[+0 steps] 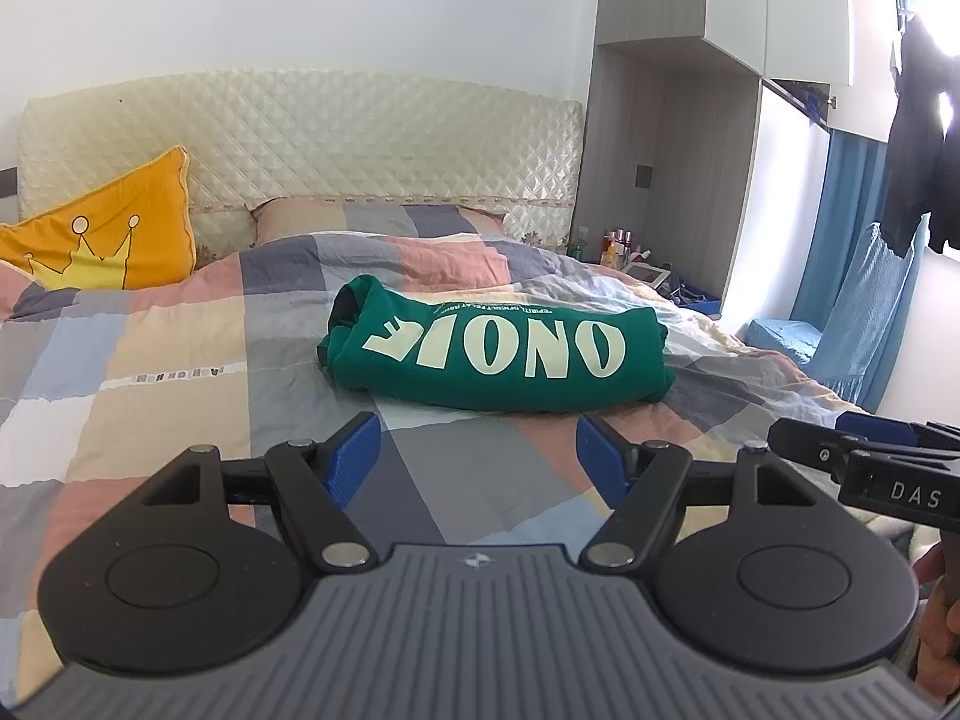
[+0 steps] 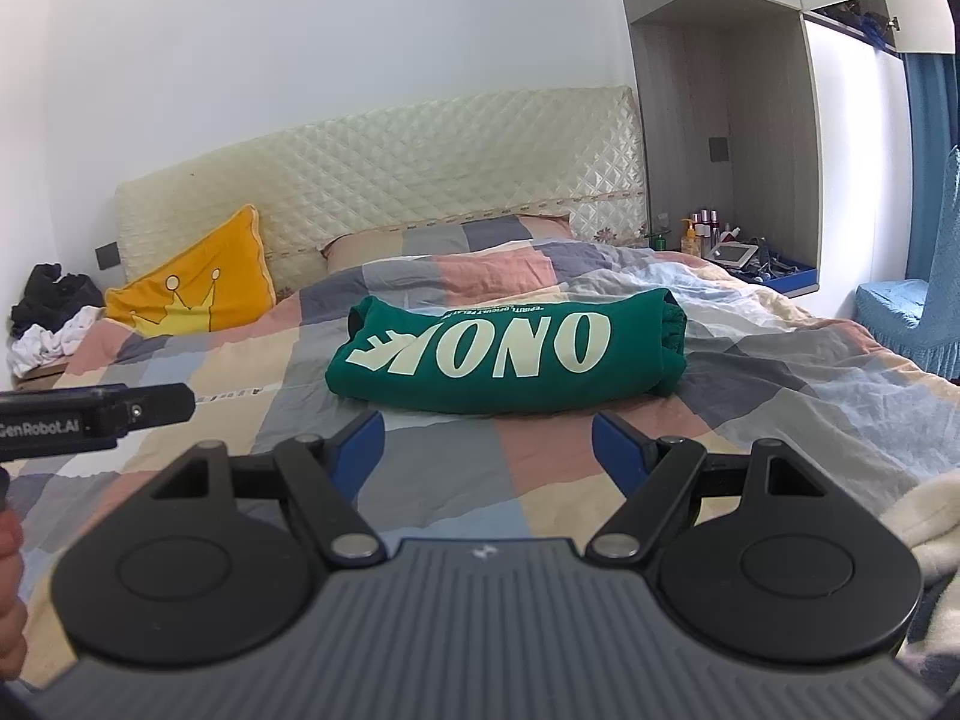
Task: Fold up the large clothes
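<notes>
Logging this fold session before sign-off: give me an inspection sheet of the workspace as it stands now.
Surface: bed with patchwork duvet, rumpled.
Job's things: green sweatshirt folded into a compact bundle, white lettering on top, lying mid-bed.
Clutter: yellow crown cushion by the headboard; dark and white clothes heaped beside the bed.
Grippers: left claw and right claw both open, empty, short of the sweatshirt.
Cables: nothing seen.
Surroundings: quilted headboard, bottles in a bedside niche, blue-covered chair.
</notes>
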Tool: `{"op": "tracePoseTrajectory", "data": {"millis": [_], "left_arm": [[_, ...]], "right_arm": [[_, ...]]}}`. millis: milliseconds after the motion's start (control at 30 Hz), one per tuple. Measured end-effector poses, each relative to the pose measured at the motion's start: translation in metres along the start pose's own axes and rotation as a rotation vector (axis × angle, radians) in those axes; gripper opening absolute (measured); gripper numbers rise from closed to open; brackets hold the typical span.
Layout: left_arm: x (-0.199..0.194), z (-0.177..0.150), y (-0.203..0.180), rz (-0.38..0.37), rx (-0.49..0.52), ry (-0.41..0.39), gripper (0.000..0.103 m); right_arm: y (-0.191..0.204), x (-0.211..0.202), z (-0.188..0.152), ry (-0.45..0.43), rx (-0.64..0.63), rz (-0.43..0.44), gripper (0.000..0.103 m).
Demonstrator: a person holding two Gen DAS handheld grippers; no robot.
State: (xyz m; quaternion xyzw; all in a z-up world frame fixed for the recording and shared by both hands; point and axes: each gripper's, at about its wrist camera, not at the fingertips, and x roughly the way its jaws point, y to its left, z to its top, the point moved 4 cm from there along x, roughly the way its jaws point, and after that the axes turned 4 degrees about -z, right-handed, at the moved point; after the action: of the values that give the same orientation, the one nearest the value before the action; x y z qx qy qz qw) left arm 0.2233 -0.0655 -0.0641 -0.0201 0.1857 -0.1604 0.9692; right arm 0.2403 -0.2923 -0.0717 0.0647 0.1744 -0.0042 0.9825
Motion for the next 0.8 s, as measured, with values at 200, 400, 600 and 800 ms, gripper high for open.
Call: {"op": "tracePoseTrajectory", "data": {"millis": [200,400,600,800], "left_arm": [[0.0012,-0.0002,0.0013,0.002,-0.014,0.007,0.09],[0.001,-0.0011,0.0024,0.014,-0.011,0.013,0.099],[0.001,-0.002,0.0047,0.033,-0.014,0.02,0.1],[-0.0047,-0.0019,0.0052,0.044,-0.02,0.015,0.101]], "right_arm": [[-0.0018,0.0002,-0.0004,0.003,0.004,-0.024,0.079],[-0.0034,0.0021,-0.0003,0.013,0.011,-0.031,0.1],[-0.0022,0.0019,0.0004,0.012,0.006,-0.035,0.103],[-0.0067,0.0022,0.0014,0.019,0.035,-0.039,0.103]]}}
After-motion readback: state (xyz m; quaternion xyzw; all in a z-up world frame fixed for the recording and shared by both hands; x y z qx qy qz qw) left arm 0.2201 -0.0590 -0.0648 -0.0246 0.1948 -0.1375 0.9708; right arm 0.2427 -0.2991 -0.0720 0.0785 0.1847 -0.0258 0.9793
